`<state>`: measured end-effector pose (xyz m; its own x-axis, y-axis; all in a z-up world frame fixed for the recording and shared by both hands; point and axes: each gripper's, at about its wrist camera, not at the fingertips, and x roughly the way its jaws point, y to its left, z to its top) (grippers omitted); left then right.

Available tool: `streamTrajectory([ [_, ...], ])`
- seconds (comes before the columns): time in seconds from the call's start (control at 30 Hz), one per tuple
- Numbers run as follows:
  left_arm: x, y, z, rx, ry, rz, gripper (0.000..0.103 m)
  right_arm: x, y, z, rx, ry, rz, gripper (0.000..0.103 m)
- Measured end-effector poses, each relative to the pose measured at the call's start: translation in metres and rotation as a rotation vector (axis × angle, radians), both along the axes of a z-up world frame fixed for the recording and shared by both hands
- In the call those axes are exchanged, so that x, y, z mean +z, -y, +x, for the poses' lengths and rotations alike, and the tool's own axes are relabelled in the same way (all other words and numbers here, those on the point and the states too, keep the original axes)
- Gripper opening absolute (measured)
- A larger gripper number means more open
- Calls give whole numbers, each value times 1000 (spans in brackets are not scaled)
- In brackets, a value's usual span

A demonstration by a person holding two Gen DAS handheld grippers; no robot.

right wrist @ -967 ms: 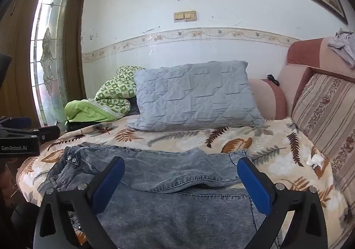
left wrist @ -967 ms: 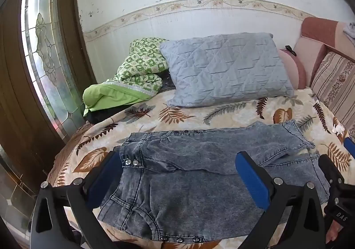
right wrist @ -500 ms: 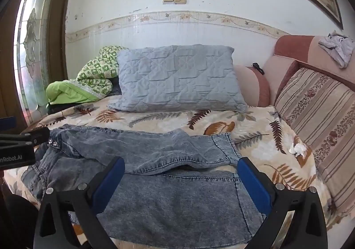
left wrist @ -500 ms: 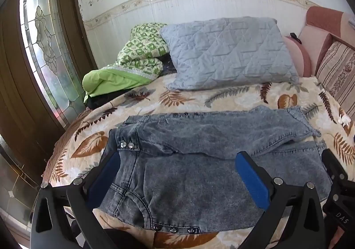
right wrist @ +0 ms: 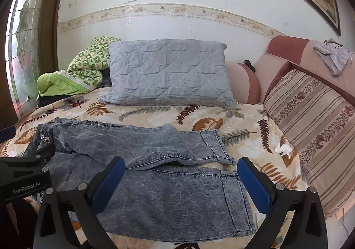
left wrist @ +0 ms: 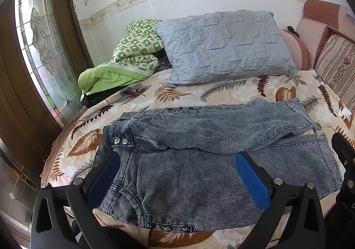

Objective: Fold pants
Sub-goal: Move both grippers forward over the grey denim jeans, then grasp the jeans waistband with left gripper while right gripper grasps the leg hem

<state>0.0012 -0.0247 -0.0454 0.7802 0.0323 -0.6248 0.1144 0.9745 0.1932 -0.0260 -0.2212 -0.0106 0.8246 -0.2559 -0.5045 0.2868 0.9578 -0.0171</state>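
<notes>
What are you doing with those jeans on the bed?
A person is holding a tool in each hand, about to fold the grey jeans. The jeans lie spread on the leaf-print bedspread, the two legs lying one beyond the other and partly overlapping, hems to the right. The left tool and the right tool are both open above the jeans, gripping nothing. No fold is made yet.

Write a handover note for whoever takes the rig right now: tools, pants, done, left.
Left tool: open, holding nothing, above the waist end of the pants.
Right tool: open, holding nothing, above the cuff end.
Pants: denim, laid crosswise on the leaf-print bedspread, waist toward the window, cuffs toward the striped cushion. Far leg lies loosely, partly over the near one.
Done: pants spread out, legs roughly side by side.
Left: probably align the legs, then fold cuffs toward the waist. No fold visible yet.
</notes>
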Motion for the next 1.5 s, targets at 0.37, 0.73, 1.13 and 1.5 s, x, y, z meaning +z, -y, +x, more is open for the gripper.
streamTrajectory([
  [0.37,-12,1,6,-5,-29,6,103,-12,11,9,-20,-41,28,102],
  [0.73,-24,0,17,-1,-54,9,103,-24,16,20,-30,-71,31,102],
  [1.13,-45,-6,34,19,-96,7,103,-44,22,40,-40,-133,26,102],
  [1.5,-62,-22,54,45,-129,25,103,-64,33,61,-47,-198,10,102],
])
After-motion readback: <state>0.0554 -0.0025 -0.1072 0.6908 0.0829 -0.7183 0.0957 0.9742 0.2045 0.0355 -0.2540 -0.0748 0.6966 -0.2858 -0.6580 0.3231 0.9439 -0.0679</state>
